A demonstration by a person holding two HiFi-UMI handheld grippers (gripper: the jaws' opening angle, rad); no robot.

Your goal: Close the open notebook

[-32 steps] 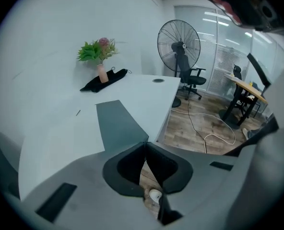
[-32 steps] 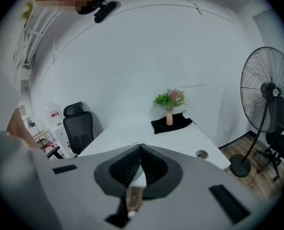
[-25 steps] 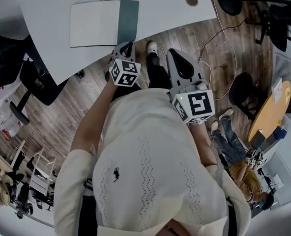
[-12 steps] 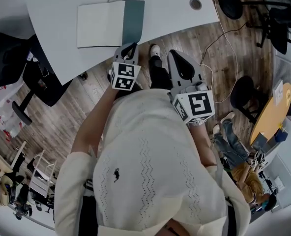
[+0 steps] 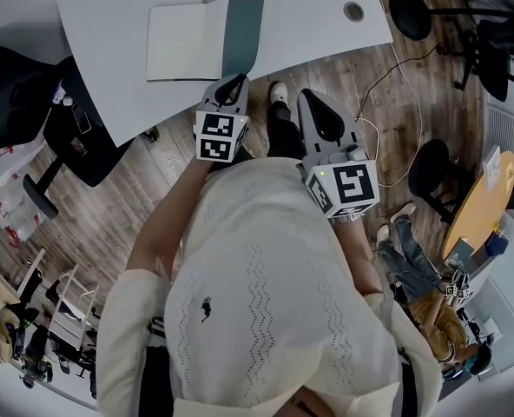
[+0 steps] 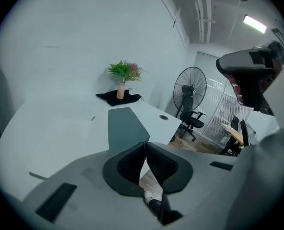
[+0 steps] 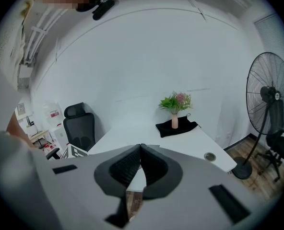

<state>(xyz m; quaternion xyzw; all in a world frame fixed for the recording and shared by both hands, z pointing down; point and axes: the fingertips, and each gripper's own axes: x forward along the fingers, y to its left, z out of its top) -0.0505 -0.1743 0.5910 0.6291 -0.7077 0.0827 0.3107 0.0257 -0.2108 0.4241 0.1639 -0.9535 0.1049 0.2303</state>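
An open notebook (image 5: 203, 39) lies flat on the white desk (image 5: 309, 16), with white pages at left and a dark teal cover (image 5: 243, 35) spread to the right. In the left gripper view the teal cover (image 6: 124, 127) and pale pages (image 6: 60, 143) sit just beyond the jaws. My left gripper (image 5: 233, 85) is shut and empty, held just short of the desk's near edge below the notebook. My right gripper (image 5: 316, 111) is shut and empty too, over the wood floor to the right of the left one. Neither touches the notebook.
A vase of flowers (image 6: 123, 78) on a black cloth stands at the desk's far end. A cable hole (image 5: 354, 11) is set in the desk at right. A black office chair (image 5: 31, 111) stands left of the desk. A standing fan (image 7: 271, 104) and more chairs are on the right.
The notebook and desk have drifted right and down in the head view. My left gripper has edged up toward the desk edge. The right gripper has hardly moved.
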